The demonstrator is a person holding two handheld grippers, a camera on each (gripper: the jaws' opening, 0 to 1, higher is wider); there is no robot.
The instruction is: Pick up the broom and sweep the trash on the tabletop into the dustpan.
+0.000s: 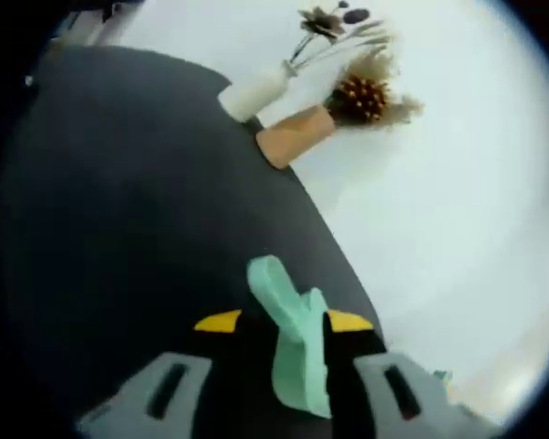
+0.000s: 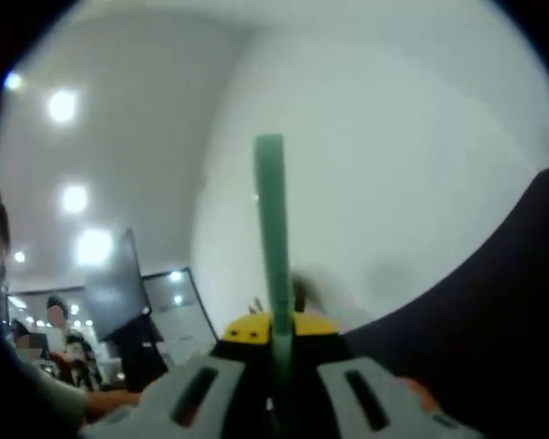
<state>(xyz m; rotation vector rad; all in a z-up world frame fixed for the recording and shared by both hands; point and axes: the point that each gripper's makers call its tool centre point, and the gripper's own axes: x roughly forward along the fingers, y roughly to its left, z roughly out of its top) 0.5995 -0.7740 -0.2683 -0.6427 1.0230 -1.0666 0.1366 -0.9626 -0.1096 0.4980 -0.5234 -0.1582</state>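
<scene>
Two handles [image 1: 293, 338] [image 2: 273, 247] between clamped jaws

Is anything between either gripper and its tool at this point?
No. The left gripper is closed on a light green handle, apparently the dustpan's, above the dark tabletop. The right gripper is closed on the green broom handle. Trash and dustpan pan are out of frame, so that path can't be judged.

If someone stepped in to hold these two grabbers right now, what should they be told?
Left gripper: shut on a pale green handle, above the dark tabletop.
Right gripper: shut on a thin green handle that points up towards the white wall.
Which handle is the broom's and which the dustpan's cannot be told.
Two vases of dried flowers lie at the tabletop's edge.
Done: both tools lifted. Left: the sweeping; no trash in sight here.
</scene>
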